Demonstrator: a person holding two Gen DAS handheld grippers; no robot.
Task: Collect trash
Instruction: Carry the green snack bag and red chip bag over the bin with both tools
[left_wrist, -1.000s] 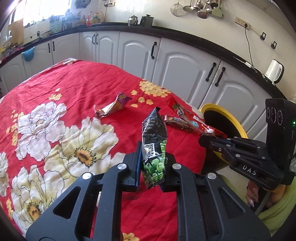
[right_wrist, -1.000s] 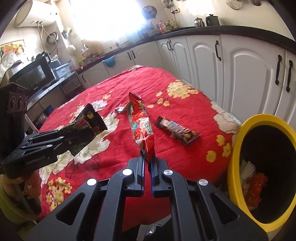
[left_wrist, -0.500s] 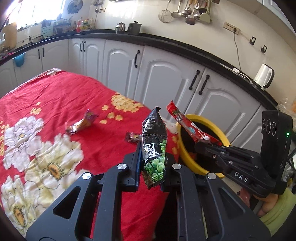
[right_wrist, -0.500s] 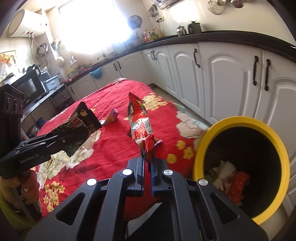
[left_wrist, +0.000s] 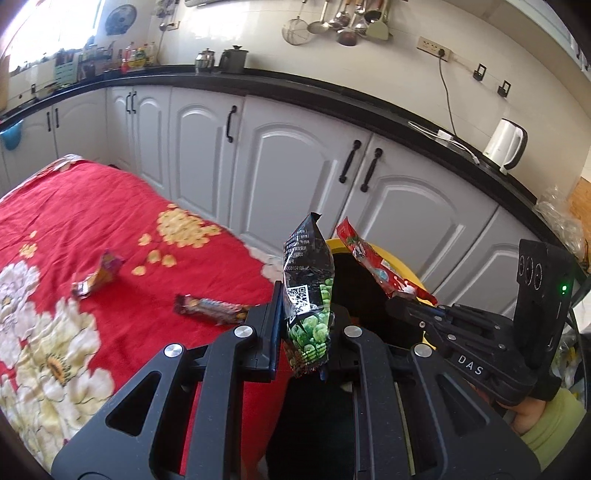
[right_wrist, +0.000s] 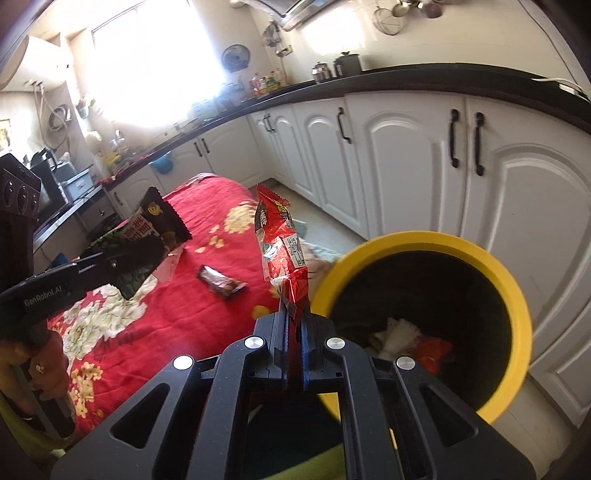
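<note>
My left gripper (left_wrist: 304, 332) is shut on a black and green pea snack bag (left_wrist: 308, 291), which stands upright at the table's edge, in front of the yellow-rimmed bin (left_wrist: 400, 271). My right gripper (right_wrist: 294, 325) is shut on a red snack wrapper (right_wrist: 280, 251), held up just left of the bin (right_wrist: 491, 266). That bin stands on the floor beside the table and holds white and red trash. From the left wrist view, the right gripper (left_wrist: 397, 301) and its red wrapper (left_wrist: 373, 264) hang over the bin's mouth. A dark bar wrapper (left_wrist: 210, 306) and a small purple-orange wrapper (left_wrist: 98, 277) lie on the red flowered tablecloth (left_wrist: 74, 206).
White kitchen cabinets (left_wrist: 303, 166) with black handles run behind the bin under a black counter. A white kettle (left_wrist: 506, 144) stands on the counter. A hand in a yellow-green sleeve (left_wrist: 546, 421) holds the right gripper.
Both grippers have swung right, off the table toward the bin, each still holding its wrapper. The bin now looms larger and nearer in both views.
</note>
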